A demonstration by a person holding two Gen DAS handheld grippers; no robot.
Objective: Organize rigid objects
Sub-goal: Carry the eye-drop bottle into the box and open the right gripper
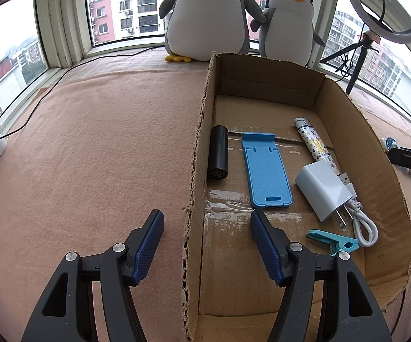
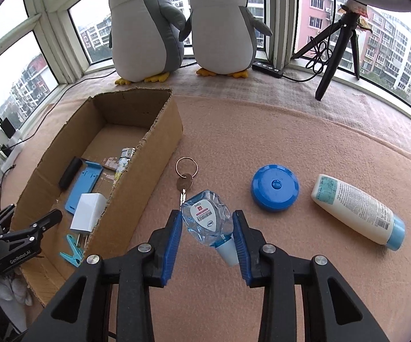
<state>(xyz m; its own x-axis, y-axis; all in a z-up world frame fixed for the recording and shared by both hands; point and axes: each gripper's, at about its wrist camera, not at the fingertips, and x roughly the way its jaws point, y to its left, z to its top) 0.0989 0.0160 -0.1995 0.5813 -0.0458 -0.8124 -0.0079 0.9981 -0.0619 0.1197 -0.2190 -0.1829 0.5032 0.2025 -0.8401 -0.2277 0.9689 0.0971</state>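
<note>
On the pink cloth (image 1: 97,148) by the windows, your left gripper (image 1: 207,222) hangs wide open and empty, its blue pads straddling the near left wall of the cardboard box (image 1: 198,154): one pad over the cloth, the other over the box floor. Inside the box, left to right, you have a black cylinder (image 1: 218,152) lying against the left wall, a blue phone stand (image 1: 265,169) flat just beside it, a patterned tube (image 1: 313,142) lying at an angle, a white charger (image 1: 321,189) with its prongs toward you, a coiled white cable (image 1: 360,219) touching the charger, and a teal clip (image 1: 335,240) nearest you. Two plush penguins (image 2: 145,28) stand on the sill behind the box. To the right of the box, a key (image 2: 185,183) on its ring lies on the cloth, tip touching the small clear bottle (image 2: 208,218). Your right gripper (image 2: 208,228) is partly open around that bottle, with the pale blue cap pointing toward you; the pads sit just beside its sides, but whether they actually grip it you cannot tell from this view. Further right, apart from the bottle, lie a round blue case (image 2: 275,192) and then a white lotion bottle (image 2: 356,209) on its side, blue cap toward you. A black tripod (image 2: 336,48) stands at the far right sill.
</note>
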